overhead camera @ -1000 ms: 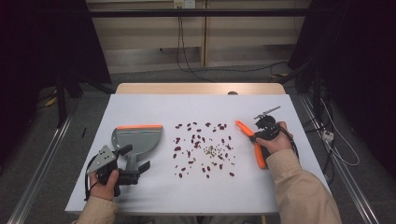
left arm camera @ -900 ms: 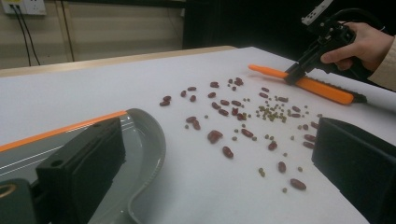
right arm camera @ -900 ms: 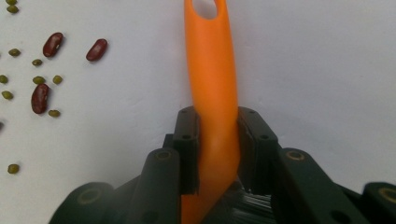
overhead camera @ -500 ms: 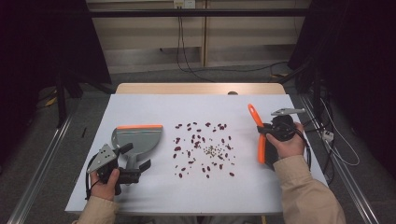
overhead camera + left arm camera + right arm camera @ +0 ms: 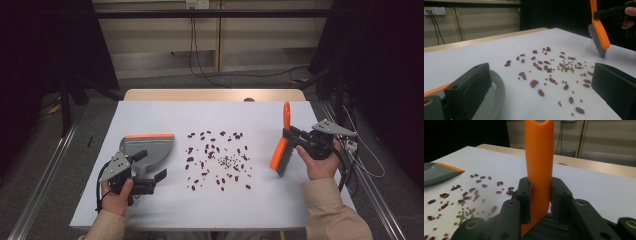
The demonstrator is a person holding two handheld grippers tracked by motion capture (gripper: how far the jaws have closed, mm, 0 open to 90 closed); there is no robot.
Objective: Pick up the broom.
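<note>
An orange hand brush [image 5: 281, 145] with grey bristles hangs above the table's right side, handle pointing away, bristles down. My right gripper [image 5: 291, 136] is shut on its handle [image 5: 539, 157]; both jaws press the orange plastic in the right gripper view. Red beans and small green peas [image 5: 217, 157] lie scattered mid-table. A grey dustpan [image 5: 147, 145] with an orange lip sits at the left. My left gripper [image 5: 150, 166] rests at the dustpan's near end, jaws wide apart. In the left gripper view its left jaw lies over the pan [image 5: 495, 92], with beans [image 5: 551, 67] and brush [image 5: 600, 35] ahead.
The white table top [image 5: 250, 210] has bare room near its front edge and behind the beans. A wooden strip [image 5: 215, 95] borders the far edge. Cables [image 5: 357, 160] hang off the right side beside a metal rail.
My right gripper has lifted the brush off the table and carried it rightward, swinging the handle from lying flat to pointing up and away. The left gripper and dustpan have stayed put.
</note>
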